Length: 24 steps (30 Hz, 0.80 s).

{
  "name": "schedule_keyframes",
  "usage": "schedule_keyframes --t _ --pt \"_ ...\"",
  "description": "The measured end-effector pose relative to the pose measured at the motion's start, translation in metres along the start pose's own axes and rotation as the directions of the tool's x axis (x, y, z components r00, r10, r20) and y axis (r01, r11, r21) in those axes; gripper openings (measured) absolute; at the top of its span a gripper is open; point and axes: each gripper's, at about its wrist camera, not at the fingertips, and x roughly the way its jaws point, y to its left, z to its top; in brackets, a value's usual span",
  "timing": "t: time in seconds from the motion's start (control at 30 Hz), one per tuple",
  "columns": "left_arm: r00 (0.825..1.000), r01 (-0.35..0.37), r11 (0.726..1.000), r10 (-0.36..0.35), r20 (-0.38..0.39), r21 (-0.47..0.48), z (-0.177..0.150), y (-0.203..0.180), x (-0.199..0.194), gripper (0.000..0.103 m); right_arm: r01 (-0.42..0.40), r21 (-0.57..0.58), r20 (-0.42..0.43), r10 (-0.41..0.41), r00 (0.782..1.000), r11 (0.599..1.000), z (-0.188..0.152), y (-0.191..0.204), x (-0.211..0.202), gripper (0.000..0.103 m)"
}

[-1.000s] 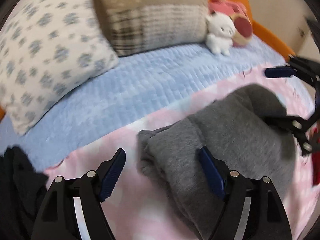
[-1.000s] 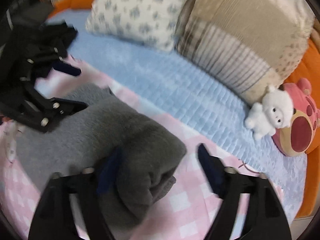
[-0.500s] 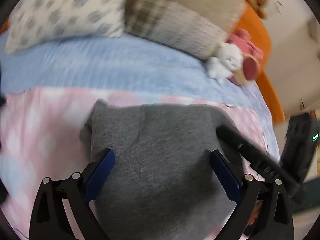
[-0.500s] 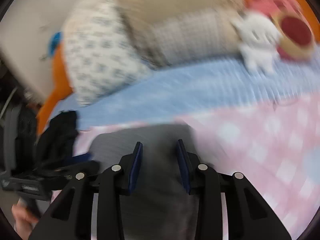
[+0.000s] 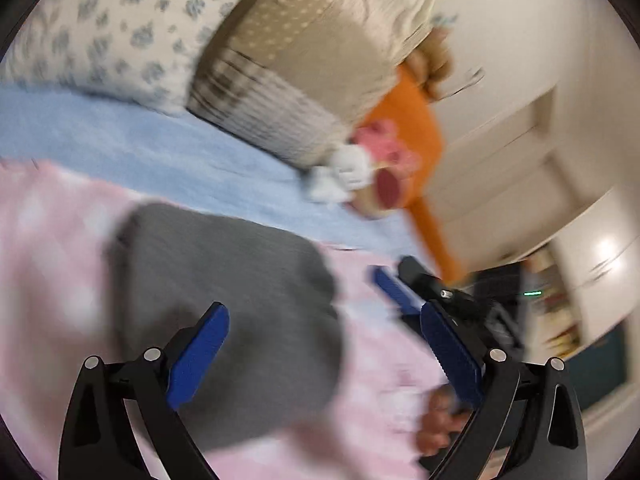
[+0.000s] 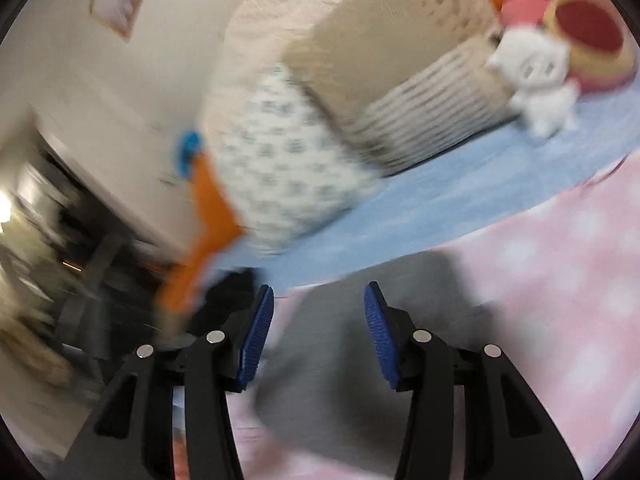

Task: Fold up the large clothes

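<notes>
Tools first: our left tool (image 5: 324, 344) gapes wide with nothing between its pads, its jaws having just been opening, and the folded grey garment (image 5: 224, 304) lies released beneath it. Our right tool (image 6: 319, 340) is half apart, jaws just opening again, clamping nothing. A moment ago both worked the bundle; now we judge the fold done. The garment rests on the pink blanket (image 6: 560, 300); pillows (image 5: 288, 80) lie toward twelve o'clock.
</notes>
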Motion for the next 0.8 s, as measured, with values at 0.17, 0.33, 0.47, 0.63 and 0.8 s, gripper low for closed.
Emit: schedule_keyframes --t 0.17,0.33,0.47,0.63,0.8 --pt "0.999 0.041 0.975 -0.041 0.004 -0.220 -0.024 0.052 0.020 0.094 0.033 0.237 -0.052 -0.021 0.998 0.971 -0.015 -0.056 0.034 0.026" --pt "0.997 0.073 0.941 -0.063 0.040 -0.331 -0.039 0.101 0.024 0.020 0.081 0.354 -0.020 -0.079 0.997 0.932 -0.041 -0.120 0.043 0.000" --pt "0.999 0.034 0.951 -0.041 -0.018 -0.307 -0.031 0.089 0.016 0.040 0.192 0.245 -0.077 -0.178 0.981 0.950 -0.025 -0.086 0.042 0.007" --pt "0.999 -0.007 0.989 0.000 -0.044 -0.147 -0.039 0.043 -0.011 0.087 0.036 0.188 -0.088 -0.020 0.996 0.982 -0.035 -0.037 0.005 0.007" --pt "0.996 -0.064 0.957 0.042 -0.082 -0.283 -0.051 0.082 -0.005 0.051 0.109 0.227 -0.153 -0.075 0.985 0.968 -0.075 -0.061 0.002 0.000"
